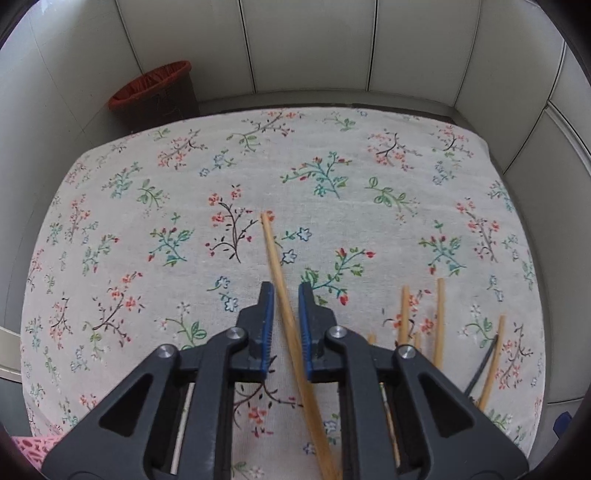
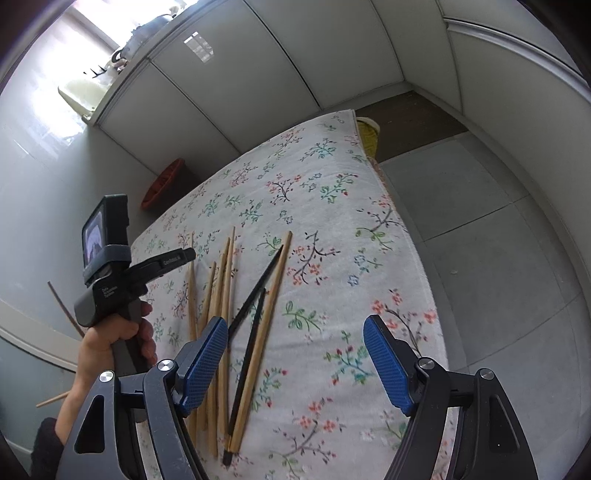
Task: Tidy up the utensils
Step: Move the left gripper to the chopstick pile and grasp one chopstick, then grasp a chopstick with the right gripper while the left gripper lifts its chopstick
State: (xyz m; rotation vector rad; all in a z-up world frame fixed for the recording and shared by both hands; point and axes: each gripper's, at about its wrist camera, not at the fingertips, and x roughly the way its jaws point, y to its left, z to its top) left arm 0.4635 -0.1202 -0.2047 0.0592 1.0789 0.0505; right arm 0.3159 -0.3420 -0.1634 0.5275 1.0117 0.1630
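My left gripper (image 1: 286,291) had a wooden chopstick (image 1: 275,258) running lengthwise between its nearly closed jaws, tip pointing away over the floral tablecloth (image 1: 147,221). My right gripper (image 2: 295,354) hovered wide open and empty beside the remaining chopsticks (image 2: 221,288).

walls: pale glossy cabinet panels (image 1: 310,44) with thin dark seams, running round the back and side
floor: big grey tiles (image 2: 480,206), plus a dark brown strip along the wall
worktop: covered by a white floral cloth (image 1: 258,177), little red, blue and green sprigs all over
window: up in the corner (image 2: 48,85), really bright, washed-out daylight
bin: dark waste basket with a red liner (image 1: 155,92) tucked by the wall
ledge: pots and odd bits (image 2: 147,33) up top, too blurry to tell
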